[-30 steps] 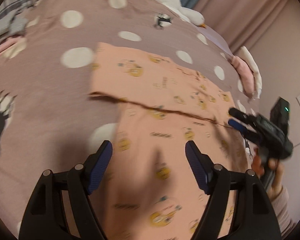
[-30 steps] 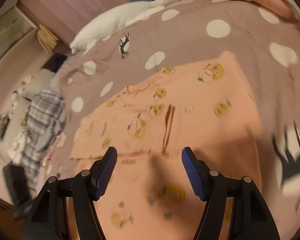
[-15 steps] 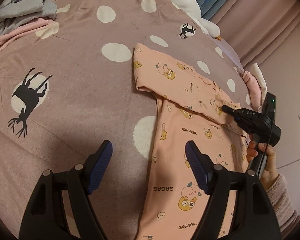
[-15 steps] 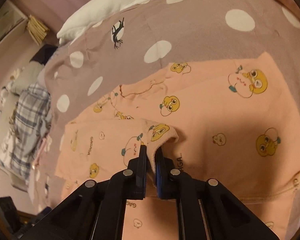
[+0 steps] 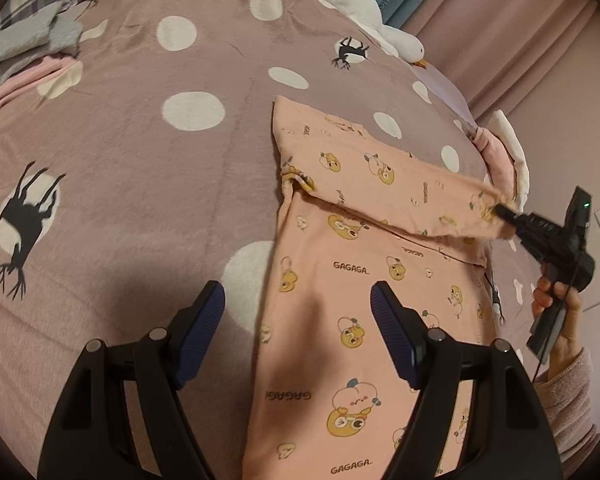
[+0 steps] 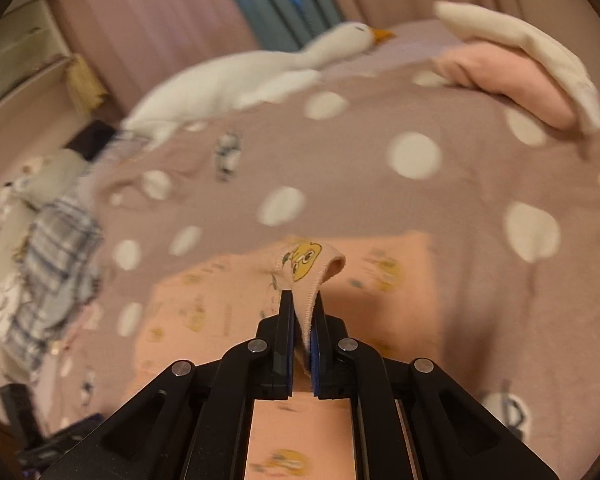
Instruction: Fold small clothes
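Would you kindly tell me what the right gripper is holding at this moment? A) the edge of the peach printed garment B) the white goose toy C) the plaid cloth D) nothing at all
A: the right gripper is shut on an edge of the peach garment, and the left wrist view shows that edge lifted off the bedspread.

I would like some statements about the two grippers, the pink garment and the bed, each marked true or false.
1. The right gripper is shut on an edge of the pink garment. True.
2. The left gripper holds the garment. False: its fingers stand open with nothing between them.
3. The garment lies on a plain white sheet. False: the bed cover is mauve with white dots and deer shapes.
4. A white toy goose lies at the far side of the bed. True.
5. The garment carries a yellow cartoon print. True.
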A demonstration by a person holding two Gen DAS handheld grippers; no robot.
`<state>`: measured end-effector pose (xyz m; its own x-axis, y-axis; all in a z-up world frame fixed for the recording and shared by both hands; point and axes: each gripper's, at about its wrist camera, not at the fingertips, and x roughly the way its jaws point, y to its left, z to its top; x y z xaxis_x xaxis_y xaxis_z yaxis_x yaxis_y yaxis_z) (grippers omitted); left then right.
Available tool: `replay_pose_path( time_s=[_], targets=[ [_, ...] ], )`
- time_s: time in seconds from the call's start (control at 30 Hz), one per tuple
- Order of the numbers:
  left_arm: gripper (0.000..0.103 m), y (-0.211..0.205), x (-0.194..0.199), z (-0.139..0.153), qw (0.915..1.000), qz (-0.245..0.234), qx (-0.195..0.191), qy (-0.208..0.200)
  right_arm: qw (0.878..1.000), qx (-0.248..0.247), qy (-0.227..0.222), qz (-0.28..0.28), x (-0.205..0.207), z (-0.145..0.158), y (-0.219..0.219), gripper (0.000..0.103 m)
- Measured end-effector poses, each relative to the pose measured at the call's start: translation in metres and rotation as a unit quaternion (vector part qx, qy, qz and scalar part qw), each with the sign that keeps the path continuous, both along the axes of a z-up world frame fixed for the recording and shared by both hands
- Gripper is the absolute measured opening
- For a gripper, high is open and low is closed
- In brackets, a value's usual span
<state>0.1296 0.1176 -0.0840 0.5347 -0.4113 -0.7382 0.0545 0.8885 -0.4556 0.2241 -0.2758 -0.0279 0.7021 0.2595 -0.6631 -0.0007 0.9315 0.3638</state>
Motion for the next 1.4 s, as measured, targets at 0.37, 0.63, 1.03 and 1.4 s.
replay_pose_path(
  time_s=[0.37,0.63,1.03,1.4],
  targets=[
    [0.075,-0.026,0.054,0.016,0.9995,-0.025,-0.016,-0.014,0.997,-0.024,0.053,-0.057,0.005,-0.038,-0.022,0.040],
    [0.043,-0.059,0.100,0.007,0.9984,-0.051,0.021,-0.016,1.000,-0.029,-0.002,0.009,-0.012,-0.024,-0.011,0.040],
    [0.035,-0.062,0.114,-0.032,0.9930,-0.054,0.104,0.007,0.995,-0.083,0.058,0.024,-0.003,-0.066,-0.006,0.016],
    [0.042,-0.069,0.100,-0.018,0.9895,-0.063,0.130,-0.006,0.995,-0.087,0.052,0.022,-0.022,-0.050,-0.002,0.018]
  ],
)
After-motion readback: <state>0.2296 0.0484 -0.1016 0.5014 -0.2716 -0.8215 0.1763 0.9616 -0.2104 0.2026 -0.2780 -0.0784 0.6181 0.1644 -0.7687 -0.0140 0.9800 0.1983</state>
